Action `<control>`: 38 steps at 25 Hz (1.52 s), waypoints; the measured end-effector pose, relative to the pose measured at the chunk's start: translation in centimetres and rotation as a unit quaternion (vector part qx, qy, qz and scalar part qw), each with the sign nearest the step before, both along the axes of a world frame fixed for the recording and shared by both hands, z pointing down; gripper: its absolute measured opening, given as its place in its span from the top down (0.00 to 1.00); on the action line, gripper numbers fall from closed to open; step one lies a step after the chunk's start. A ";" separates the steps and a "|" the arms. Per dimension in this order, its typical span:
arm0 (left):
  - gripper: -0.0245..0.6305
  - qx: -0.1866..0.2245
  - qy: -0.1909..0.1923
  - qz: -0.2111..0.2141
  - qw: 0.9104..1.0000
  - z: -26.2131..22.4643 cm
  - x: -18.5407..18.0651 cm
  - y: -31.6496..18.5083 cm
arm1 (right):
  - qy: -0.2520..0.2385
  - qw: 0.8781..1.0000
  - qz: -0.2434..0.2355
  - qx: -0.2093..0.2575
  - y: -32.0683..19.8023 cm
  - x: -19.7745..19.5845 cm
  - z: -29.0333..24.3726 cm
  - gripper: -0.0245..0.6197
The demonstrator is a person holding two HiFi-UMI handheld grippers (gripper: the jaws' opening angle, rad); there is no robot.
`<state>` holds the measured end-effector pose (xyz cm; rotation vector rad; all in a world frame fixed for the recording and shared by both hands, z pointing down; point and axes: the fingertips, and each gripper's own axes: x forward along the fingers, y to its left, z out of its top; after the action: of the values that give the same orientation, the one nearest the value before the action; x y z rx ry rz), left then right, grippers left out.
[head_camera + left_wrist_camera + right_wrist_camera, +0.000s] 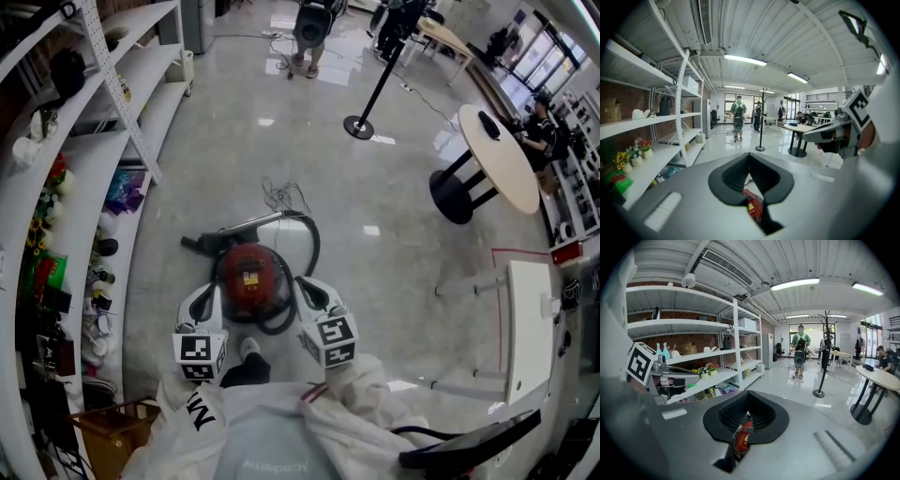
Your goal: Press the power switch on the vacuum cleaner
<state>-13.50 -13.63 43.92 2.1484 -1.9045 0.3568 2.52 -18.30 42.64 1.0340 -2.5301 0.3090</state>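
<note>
The left claw [210, 298] and the right claw [311, 289] are smooth, pale grey shells with ribbed black pads. Each carries a cube of black-and-white square markers behind it. In the left gripper view the left claw [749, 154] has its tips drawn together, with only a thin slit between the pads and nothing gripped. The right claw [749, 405] stands the same way in its own view, tips met and empty.

The vacuum cleaner [251, 277] lies on the floor between the two claws, just ahead of and below their tips and touching neither. It is a rounded canister in glossy red plastic, and it shows as a red sliver through each claw's slit [753, 207] [742, 437]. A ribbed black hose [310, 242] curls around it on the right claw's side. On its top is a yellow label [250, 277] whose print is too small to read, and the switch cannot be made out. The floor [234, 141] ahead is polished grey and mirror-shiny.
</note>
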 end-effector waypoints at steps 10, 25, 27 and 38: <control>0.96 0.006 -0.012 0.000 1.000 -0.5 5.5 3.2 | -0.015 1.000 0.004 0.004 3.5 5.4 0.1 0.96; 0.96 0.023 -0.025 0.001 0.999 -1.7 11.9 8.3 | -0.032 0.999 -0.010 0.013 8.9 10.3 -0.9 0.96; 0.96 0.026 -0.028 -0.004 0.999 -2.0 12.2 9.1 | -0.034 0.999 -0.013 0.018 9.5 10.6 -1.1 0.96; 0.96 0.022 -0.033 -0.029 0.999 -1.9 13.7 13.9 | -0.046 0.998 -0.033 0.016 13.2 12.0 -1.3 0.96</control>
<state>0.15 0.30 42.02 2.1288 -2.0238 0.3836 14.48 -5.14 41.37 0.9675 -2.6540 0.3054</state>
